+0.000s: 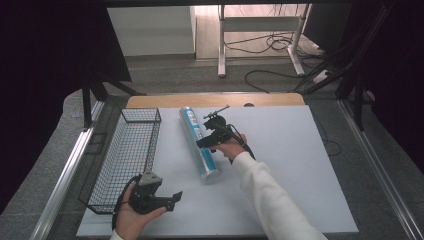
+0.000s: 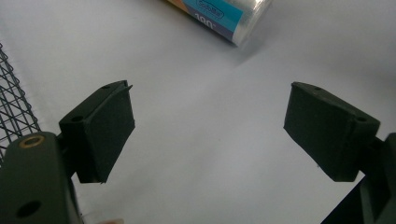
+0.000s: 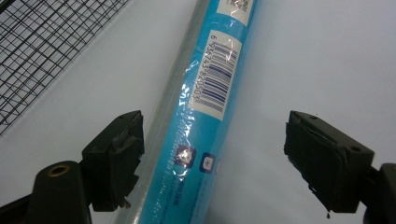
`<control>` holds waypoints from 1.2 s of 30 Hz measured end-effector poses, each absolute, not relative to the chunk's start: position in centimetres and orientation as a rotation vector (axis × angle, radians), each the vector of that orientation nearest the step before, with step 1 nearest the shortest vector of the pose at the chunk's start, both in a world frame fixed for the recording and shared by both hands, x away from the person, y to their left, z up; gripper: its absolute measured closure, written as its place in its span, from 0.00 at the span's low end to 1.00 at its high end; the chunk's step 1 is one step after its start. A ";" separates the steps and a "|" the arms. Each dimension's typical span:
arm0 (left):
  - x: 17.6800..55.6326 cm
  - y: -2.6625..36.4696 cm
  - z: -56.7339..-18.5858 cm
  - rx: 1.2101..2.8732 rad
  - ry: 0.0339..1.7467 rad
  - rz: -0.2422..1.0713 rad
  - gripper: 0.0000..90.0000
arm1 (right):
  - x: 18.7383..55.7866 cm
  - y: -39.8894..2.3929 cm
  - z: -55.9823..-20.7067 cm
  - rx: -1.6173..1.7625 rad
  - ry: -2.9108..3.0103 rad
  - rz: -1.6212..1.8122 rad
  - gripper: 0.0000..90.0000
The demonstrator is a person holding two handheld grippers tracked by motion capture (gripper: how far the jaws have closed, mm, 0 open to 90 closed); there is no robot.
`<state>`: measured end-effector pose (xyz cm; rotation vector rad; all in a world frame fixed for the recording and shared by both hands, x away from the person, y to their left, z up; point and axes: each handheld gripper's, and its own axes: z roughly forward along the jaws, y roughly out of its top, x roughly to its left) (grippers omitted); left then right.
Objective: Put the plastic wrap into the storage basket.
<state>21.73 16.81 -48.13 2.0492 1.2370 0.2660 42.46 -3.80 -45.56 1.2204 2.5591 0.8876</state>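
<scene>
Right gripper view has the right gripper poised, jaws wide, over the blue roll lying beside the wire basket, apparently about to descend and clamp, while the left gripper idles wide apart.

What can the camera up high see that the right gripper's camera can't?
The high view alone takes in both hands, the left gripper, the right gripper, the whole basket and the floor beyond the table. The right gripper view alone shows the barcode on the roll, with its open jaws either side. Both show the blue roll lying on the white table beside the basket.
</scene>
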 end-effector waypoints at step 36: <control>21.8 16.6 -48.5 2.067 1.230 0.262 0.18 | 46.1 1.0 -49.1 1.309 2.602 0.664 0.17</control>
